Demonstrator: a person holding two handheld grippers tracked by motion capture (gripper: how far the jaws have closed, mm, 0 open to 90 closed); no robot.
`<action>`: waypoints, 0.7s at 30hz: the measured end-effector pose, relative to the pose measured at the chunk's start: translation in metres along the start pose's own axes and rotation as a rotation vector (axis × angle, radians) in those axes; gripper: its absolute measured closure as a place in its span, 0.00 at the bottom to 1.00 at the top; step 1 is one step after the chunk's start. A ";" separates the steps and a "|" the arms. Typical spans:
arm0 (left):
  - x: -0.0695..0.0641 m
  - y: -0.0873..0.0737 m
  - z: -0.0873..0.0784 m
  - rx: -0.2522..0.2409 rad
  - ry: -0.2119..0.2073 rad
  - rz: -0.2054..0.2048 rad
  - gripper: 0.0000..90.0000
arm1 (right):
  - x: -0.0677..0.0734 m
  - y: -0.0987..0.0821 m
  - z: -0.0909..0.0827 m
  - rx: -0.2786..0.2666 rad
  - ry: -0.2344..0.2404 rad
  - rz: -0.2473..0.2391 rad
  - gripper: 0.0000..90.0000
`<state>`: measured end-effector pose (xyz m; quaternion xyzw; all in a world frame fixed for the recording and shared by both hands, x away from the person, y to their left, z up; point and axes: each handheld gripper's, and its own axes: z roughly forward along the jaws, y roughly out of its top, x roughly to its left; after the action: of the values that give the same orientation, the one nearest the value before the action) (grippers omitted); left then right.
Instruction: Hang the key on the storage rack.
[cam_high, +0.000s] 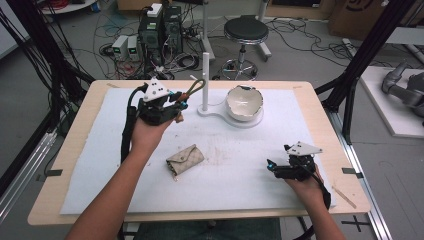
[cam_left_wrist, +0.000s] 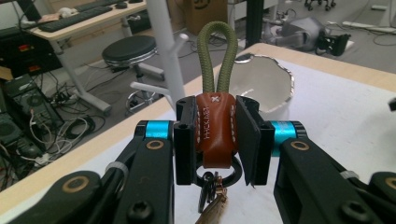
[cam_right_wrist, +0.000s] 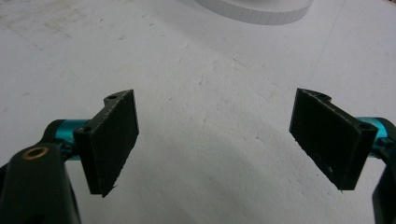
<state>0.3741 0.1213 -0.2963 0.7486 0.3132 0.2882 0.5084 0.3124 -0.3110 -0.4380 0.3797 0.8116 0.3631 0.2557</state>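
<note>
On the left side of the table (cam_high: 75, 150), the left gripper (cam_high: 176, 106) is held up in the air; its two black jaws are squeezed tight on the brown leather tab of a key ring (cam_left_wrist: 215, 128); a green cord loop (cam_left_wrist: 216, 56) sticks up from the tab, and a metal ring with keys hangs down under it; in the high view the loop points toward the white peg stand (cam_high: 205, 82), which stands just beside it; the loop is close to a peg but not yet on one, as far as I can tell.

In the middle of the white mat (cam_high: 240, 170) lies a small tan pouch (cam_high: 185, 159), flat and by itself; it looks like the key ring may have come out of it, but that is only a guess; behind it, next to the stand, sits a white bowl (cam_high: 244, 102) with a wavy rim.

On the right, the right gripper (cam_high: 272, 167) rests low by the mat, well apart from everything; its jaws are wide apart with nothing between them; I see just bare mat under them in the right gripper view.

So the picking-up part looks done; the key ring is off the table and gripped well; what seems left is to slip the green loop over a peg, then let go; the loop needs to line up with the peg tip first.
</note>
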 end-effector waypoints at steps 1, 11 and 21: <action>0.002 0.002 0.002 -0.004 0.003 -0.004 0.77 | 0.000 0.000 0.000 0.000 0.000 0.000 0.18; 0.009 0.016 0.028 0.019 0.027 0.009 0.77 | -0.002 -0.001 0.000 0.003 -0.001 0.006 0.18; 0.013 0.014 0.051 0.079 0.063 0.011 0.77 | -0.004 -0.003 -0.002 -0.004 -0.004 0.005 0.18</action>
<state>0.4229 0.0976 -0.2975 0.7604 0.3362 0.3015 0.4667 0.3122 -0.3157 -0.4384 0.3819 0.8094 0.3644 0.2574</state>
